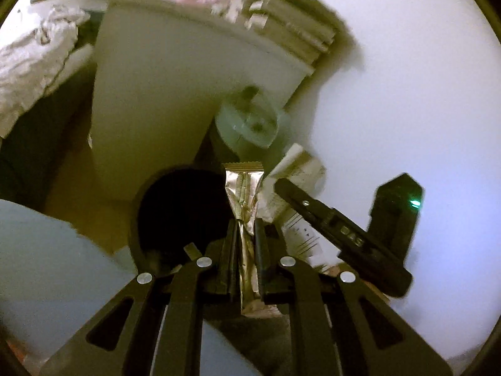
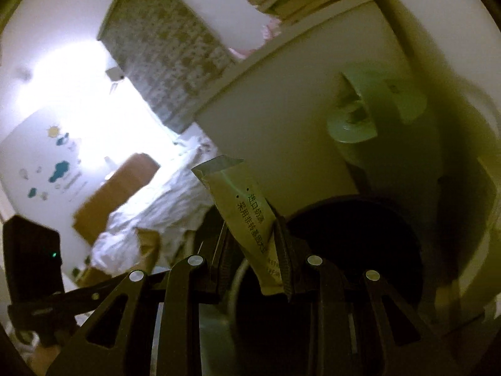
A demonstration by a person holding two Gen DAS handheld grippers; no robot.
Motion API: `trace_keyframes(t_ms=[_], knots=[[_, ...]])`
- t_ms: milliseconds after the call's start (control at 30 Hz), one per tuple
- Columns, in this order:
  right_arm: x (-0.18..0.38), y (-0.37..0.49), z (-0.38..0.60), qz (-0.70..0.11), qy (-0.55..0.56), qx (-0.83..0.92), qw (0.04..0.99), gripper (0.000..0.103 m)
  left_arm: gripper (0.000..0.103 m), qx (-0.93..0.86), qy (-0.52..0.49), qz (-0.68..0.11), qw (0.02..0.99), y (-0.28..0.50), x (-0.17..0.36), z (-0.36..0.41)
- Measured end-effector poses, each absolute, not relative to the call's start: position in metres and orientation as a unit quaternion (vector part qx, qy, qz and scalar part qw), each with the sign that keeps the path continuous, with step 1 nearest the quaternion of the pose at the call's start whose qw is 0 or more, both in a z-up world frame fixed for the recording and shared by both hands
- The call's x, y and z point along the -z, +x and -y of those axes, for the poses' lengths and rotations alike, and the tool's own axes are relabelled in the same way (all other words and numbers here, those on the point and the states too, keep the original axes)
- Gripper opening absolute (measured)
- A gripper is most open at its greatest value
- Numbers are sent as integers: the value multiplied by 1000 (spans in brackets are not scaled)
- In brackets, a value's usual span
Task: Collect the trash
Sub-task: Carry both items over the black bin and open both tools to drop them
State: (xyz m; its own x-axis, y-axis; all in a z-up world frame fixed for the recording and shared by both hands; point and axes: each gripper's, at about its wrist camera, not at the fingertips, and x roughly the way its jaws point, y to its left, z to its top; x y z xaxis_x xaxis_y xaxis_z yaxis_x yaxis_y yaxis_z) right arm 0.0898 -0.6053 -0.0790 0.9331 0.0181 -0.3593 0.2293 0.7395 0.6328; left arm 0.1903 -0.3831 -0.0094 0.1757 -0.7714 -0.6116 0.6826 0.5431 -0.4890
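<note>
Two thin sachets in hand, both near a dark round bin [image 1: 184, 216]. Left gripper [image 1: 245, 235] clamped on a shiny foil sachet [image 1: 242, 194], pinched low, most of its length sticking up past the tips, crimped top edge free. Right gripper [image 2: 253, 247] clamped on a matt printed sachet [image 2: 241, 200], gripped across its lower half, top leaning left. Seen from the left wrist, the printed sachet just right of the foil one; touching or not, cannot tell. Bin mouth [image 2: 350, 250] open below and ahead of both, beside a pale cabinet [image 1: 150, 94], with a greenish holder [image 1: 250, 122] behind. Probably very light, limp, crinkly; foil likely slick, so a grip across the flat faces near the crimped seam ought to hold best. Nothing fragile. Could cling to the pads on release, or flutter past the rim if let go high; best dropped low over the opening.
</note>
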Motion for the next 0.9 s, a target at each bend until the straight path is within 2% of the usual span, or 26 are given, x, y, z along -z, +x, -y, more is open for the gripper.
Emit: trace_keyframes(t_ms=[400, 900], knots=[[111, 94, 614, -238, 316, 103, 912, 27, 12, 440, -42, -506, 741, 224, 65, 426], [119, 93, 618, -252, 338, 119, 899, 27, 12, 431, -40, -530, 729, 233, 89, 452]])
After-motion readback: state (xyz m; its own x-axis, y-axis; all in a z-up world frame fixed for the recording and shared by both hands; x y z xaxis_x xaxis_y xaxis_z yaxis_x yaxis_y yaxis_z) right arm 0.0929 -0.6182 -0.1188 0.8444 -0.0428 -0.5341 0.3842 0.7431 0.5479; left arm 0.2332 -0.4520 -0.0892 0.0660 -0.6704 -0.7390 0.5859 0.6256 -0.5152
